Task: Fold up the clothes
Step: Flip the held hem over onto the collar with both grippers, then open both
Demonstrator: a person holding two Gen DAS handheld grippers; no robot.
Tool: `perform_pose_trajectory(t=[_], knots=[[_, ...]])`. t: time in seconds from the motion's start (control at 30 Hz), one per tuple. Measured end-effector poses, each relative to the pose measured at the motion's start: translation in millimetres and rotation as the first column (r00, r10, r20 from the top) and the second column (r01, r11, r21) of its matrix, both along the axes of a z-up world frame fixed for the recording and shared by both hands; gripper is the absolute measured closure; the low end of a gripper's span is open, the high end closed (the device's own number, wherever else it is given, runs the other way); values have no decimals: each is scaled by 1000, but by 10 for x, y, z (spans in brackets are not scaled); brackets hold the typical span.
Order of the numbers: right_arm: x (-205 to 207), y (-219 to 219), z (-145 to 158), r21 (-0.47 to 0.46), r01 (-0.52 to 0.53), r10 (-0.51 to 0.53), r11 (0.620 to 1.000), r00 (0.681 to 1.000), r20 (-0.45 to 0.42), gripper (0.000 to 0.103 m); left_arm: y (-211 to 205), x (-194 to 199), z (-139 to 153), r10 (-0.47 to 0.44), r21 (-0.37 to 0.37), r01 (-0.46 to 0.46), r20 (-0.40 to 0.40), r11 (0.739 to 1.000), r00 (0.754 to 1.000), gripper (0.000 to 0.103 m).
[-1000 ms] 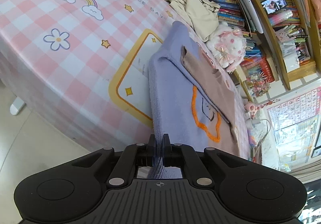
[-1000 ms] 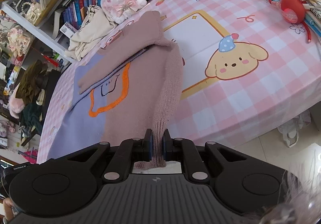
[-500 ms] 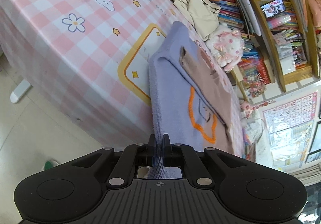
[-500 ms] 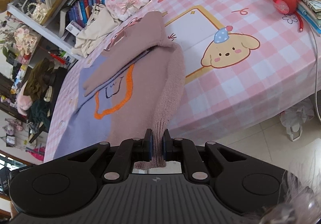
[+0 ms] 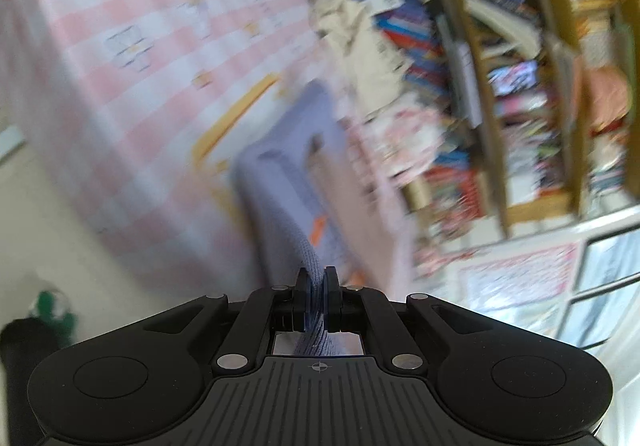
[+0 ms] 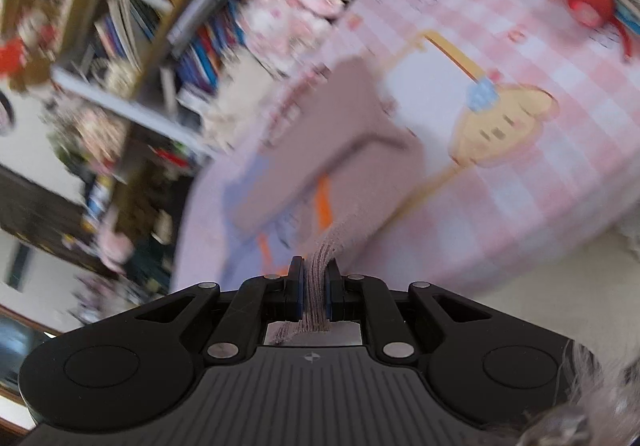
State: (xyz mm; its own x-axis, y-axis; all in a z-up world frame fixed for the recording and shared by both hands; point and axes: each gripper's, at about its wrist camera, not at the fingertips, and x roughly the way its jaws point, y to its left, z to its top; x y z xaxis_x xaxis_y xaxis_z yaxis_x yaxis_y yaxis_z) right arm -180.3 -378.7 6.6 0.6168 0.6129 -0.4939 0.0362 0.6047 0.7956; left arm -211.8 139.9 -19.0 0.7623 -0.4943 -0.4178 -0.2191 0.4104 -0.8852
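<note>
A knit sweater, lavender on one half (image 5: 280, 182) and dusty pink on the other (image 6: 352, 134), with an orange outline on its front, lies on the pink checked table. Its sleeves are folded across the body. My left gripper (image 5: 316, 278) is shut on the lavender hem corner. My right gripper (image 6: 314, 270) is shut on the pink hem corner. Both hold the hem lifted off the table's near edge, the cloth stretched toward the table. Both views are motion-blurred.
The pink checked tablecloth (image 6: 540, 174) has a puppy print. A red toy (image 6: 588, 2) and books sit at its far right. A cream garment (image 5: 356, 34) and a plush toy (image 6: 288, 26) lie by the bookshelf (image 5: 500, 94) behind the table.
Both grippers have swung quickly while holding the hem, lifting it higher and away from the table edge. The views have tilted and blurred. The grips have not changed.
</note>
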Motion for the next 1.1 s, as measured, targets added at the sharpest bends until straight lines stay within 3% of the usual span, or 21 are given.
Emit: perform_pose_trajectory(t=[0.2,0.43,0.9,1.1], knots=[[483,-66,231,125,69,-76,990,996,52,93,54,541,192,37,-79,-31,81,996,996,99],[1103,-6,260,105,102,-107,989,993,42,93,64,1260,259,9,-47,-5,81,999,997,99],[2162,140,108,48,156,-156,987,988,-17,93,185,2219,-30,-50,-24,50,-24,998,998,99],[2436,234,-22,-30,152,-154,988,987,-55,87,150,2466,-89,-139,136,145,-51,980,989,92]])
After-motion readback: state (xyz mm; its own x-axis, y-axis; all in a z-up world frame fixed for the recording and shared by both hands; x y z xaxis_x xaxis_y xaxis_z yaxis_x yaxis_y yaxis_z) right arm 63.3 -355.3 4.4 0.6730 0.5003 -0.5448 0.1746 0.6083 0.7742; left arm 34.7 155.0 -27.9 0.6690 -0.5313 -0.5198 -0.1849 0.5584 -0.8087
